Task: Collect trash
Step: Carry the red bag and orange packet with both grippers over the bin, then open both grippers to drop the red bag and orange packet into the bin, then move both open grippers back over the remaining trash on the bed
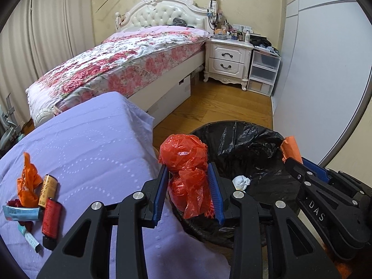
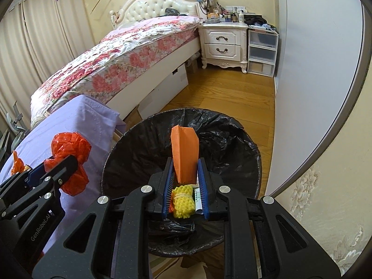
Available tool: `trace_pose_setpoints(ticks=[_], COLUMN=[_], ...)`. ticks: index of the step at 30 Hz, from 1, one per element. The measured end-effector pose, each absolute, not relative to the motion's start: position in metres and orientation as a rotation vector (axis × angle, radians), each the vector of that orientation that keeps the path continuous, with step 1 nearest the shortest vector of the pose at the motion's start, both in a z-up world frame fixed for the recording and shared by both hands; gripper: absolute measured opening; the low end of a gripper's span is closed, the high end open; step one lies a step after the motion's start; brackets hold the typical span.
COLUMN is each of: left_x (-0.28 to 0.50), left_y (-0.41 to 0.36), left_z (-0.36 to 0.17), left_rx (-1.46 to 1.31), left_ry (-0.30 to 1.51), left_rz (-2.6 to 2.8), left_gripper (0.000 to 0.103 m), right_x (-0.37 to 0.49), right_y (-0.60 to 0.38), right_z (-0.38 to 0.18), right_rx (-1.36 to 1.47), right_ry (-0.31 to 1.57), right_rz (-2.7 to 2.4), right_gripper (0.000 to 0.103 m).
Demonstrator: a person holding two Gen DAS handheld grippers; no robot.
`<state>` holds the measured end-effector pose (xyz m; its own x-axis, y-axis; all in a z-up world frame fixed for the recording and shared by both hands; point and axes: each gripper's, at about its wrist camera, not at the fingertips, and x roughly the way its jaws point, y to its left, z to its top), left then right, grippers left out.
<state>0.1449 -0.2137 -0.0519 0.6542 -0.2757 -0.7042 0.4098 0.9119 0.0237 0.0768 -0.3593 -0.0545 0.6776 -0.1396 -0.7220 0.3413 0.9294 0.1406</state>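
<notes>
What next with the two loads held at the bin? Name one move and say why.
Probably open the right gripper first: its orange paper and yellow foam hang over the black-lined bin. The left gripper, holding the red bag, is only at the rim, beside the purple table.

Soft, even daylight, sharp focus throughout, strong fisheye bending with dark vignetted corners.

Crinkly glossy red plastic bag (image 1: 186, 162)
</notes>
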Motion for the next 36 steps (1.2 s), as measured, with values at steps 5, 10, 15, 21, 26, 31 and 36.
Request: trace_pose_setpoints(ticks=[5,10,15,21,26,31,36], left_x=[0.15,0.152,0.152,0.145,0.139,0.13,0.119], left_y=[-0.221,-0.221,-0.214,-0.198,-0.173,-0.146,-0.115], left_z=[-0.057,-0.057,-0.055,-0.05,-0.047,-0.045,-0.047], left_rx=[0.214,0.213,0.2,0.197,0.166,0.136,0.111], left_ry=[0.774,0.772,0.775,0.757,0.764,0.768,0.781], left_rz=[-0.382,-0.367,-0.354,-0.316,-0.275,-0.23,-0.177], left_gripper=[0.059,0.072,0.075,0.076,0.076,0.076,0.076], right_x=[0.08,0.078,0.077,0.074,0.071,0.068,0.066], right_y=[-0.366,-0.371,-0.373,-0.366,-0.353,-0.332,-0.305], right_z=[-0.059,-0.061,-0.059,-0.056,-0.053,-0.051,-0.051], right_rx=[0.284,0.296,0.308,0.304,0.29,0.269,0.251], right_ry=[0.791,0.786,0.783,0.78,0.783,0.792,0.806], right_rz=[-0.288,-0.309,-0.316,-0.296,-0.271,-0.234,-0.173], right_gripper=[0.022,0.039,0.041,0.045,0.045,0.046,0.046])
